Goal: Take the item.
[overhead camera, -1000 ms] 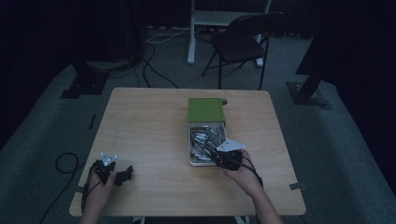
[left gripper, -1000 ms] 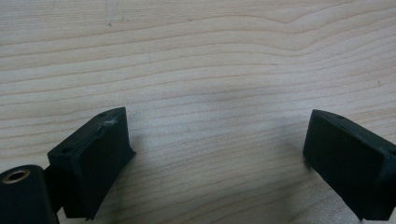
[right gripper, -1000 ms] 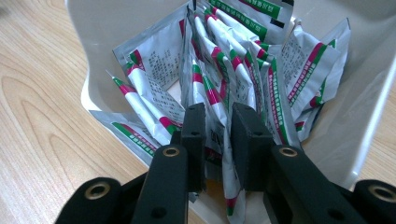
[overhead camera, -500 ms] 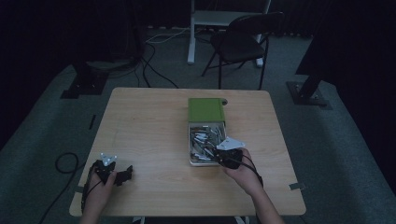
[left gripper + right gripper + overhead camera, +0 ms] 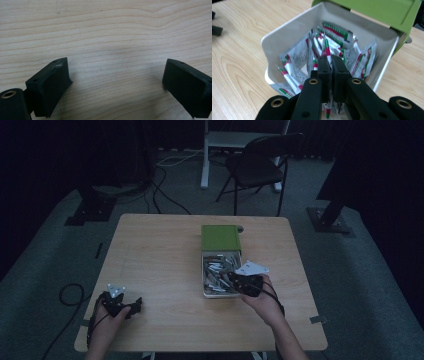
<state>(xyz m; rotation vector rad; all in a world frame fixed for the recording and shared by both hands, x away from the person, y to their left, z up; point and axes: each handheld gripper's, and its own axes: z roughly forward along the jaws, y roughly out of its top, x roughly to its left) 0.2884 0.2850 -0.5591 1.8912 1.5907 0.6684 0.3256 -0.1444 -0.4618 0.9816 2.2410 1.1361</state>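
A: Where is the packet (image 5: 326,47)?

B: Pinched between the right gripper (image 5: 331,65)'s clenched fingers, standing upright over the other sachets in the white bin (image 5: 287,32); probably gripped by its narrow edge so it lifts free without dragging its neighbours.

A: And the green lid (image 5: 372,11)?

B: Slid back at the far end, leaving the bin open.

A: The left gripper (image 5: 116,82)?

B: Fingers released and wide apart over bare counter (image 5: 105,30); likely just waiting, well apart from the bin.
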